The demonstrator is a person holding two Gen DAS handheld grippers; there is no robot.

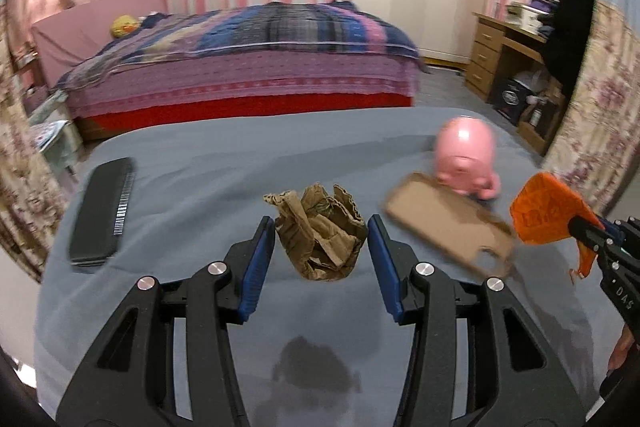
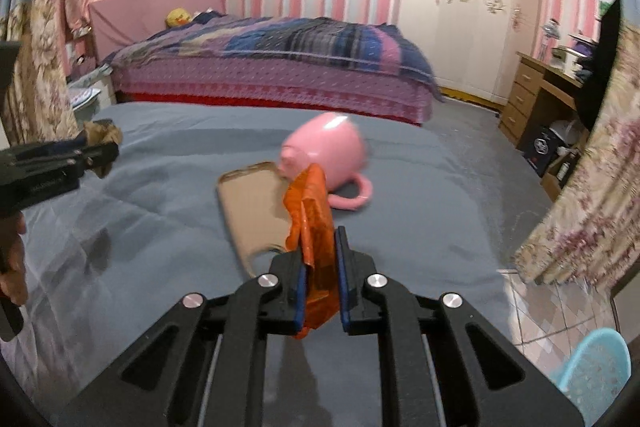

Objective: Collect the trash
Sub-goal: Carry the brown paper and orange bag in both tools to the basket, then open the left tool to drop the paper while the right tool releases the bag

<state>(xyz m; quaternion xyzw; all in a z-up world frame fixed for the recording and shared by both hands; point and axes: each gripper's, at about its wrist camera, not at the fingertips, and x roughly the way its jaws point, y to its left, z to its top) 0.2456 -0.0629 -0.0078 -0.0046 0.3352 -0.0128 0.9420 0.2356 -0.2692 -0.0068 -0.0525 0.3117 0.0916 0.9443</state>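
Jaws on the left gripper (image 1: 321, 239) stand wide, with the crumpled brown paper (image 1: 321, 231) sitting between the blue pads, apparently untouched on both sides; whether it rests on the grey cloth (image 1: 200, 179) or hangs just above it is hard to say, since a shadow shows below. Jaws on the right gripper (image 2: 318, 255) are narrow, pinching an orange wrapper (image 2: 314, 223) that sticks out past the fingertips, lifted clear of the cloth.

Risks, as a guess: the paper is springy and lopsided, so a squeeze could skid it forward out of the pads, or catch only a flap. The orange wrapper is thin and floppy and could slip if the pinch eases on the way to a bin.

Taking the pink mug (image 1: 466, 159) as landmark: the tan phone case (image 1: 448, 227) lies against its near side, the brown paper well off to its left, and the orange wrapper just on its near right. A black case (image 1: 102, 213) lies far left of the mug. A light blue basket (image 2: 592, 367) stands on the floor off the cloth's right edge.
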